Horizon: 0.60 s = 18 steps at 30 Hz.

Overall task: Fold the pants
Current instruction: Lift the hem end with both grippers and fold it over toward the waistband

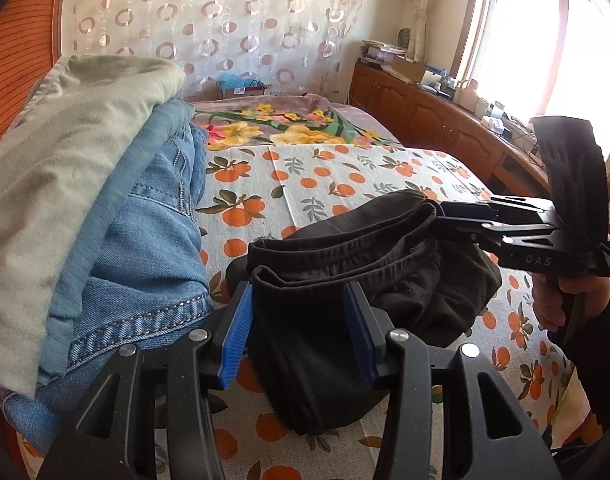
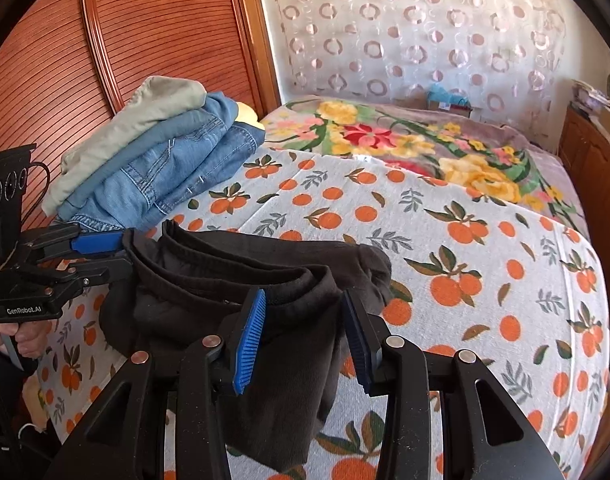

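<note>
Black pants (image 1: pixel 345 256) lie bunched into a thick folded bundle on the orange-print bed sheet (image 1: pixel 325 184), waistband edges on top. My left gripper (image 1: pixel 299 292) straddles the near left end, its blue pads standing apart with cloth loosely between them. My right gripper (image 1: pixel 441 214) comes in from the right and pinches the waistband's far end. In the right wrist view, the pants (image 2: pixel 209 272) fill the gap of the right gripper (image 2: pixel 303 294), both pads against the fold, and cloth drapes below it. The left gripper (image 2: pixel 125 254) sits at the bundle's left end.
A stack of folded clothes (image 1: pixel 137 240), jeans under a pale green garment, sits close to the left of the pants (image 2: pixel 165 168). A floral blanket (image 2: pixel 405 140) covers the far bed. Wooden cabinets (image 1: pixel 425 112) run along the right under the window. A hand (image 1: pixel 565 300) holds the right gripper.
</note>
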Available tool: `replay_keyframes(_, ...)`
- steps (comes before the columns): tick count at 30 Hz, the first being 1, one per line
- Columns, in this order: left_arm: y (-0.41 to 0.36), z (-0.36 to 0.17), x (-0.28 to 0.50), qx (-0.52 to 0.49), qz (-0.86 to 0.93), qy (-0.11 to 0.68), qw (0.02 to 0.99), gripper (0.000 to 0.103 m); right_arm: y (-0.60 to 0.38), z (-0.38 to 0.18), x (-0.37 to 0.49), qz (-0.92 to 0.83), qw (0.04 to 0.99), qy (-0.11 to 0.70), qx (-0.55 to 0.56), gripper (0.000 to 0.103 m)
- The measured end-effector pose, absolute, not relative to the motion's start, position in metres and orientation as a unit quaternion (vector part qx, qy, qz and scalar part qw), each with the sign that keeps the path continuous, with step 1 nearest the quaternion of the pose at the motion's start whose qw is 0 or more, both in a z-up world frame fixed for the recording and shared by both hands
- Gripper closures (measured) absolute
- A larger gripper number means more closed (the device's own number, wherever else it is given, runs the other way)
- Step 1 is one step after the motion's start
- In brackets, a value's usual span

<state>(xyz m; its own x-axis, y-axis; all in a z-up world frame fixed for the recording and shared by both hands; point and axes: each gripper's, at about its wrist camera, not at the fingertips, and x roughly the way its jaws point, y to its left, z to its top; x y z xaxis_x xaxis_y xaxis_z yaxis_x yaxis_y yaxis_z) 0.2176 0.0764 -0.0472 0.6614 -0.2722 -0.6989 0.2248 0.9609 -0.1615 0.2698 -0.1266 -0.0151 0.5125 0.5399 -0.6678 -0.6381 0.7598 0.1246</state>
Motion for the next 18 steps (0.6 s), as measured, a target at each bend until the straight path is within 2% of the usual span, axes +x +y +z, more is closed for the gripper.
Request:
replay_keyframes(1,0.076,-0.047,0.218,-0.031,-0.137,0.388,0.911,0.056,-0.127,-0.015,0.272,0.346,0.864,0.361,-0.066,0.093)
replay_keyframes(3,0.076,-0.047,0.218,-0.029,-0.137,0.388,0.911,0.056,-0.127,-0.015,0.276,0.350,0.862,0.361,-0.062,0.097)
replay_keyframes(11,0.076,-0.048,0.218,-0.028,-0.139,0.389,0.910,0.056,-0.133,-0.005,0.290,0.330,0.882,0.334,-0.043,0.098)
replay_keyframes(16,0.075,-0.051,0.216,-0.028,-0.140,0.393,0.909,0.056,-0.125,-0.013,0.292,0.312,0.884,0.344,-0.063,0.098)
replay_keyframes(18,0.073,-0.053,0.214,-0.026,-0.141,0.395,0.907,0.056,-0.123,-0.013,0.291,0.311,0.882,0.348,-0.057,0.093)
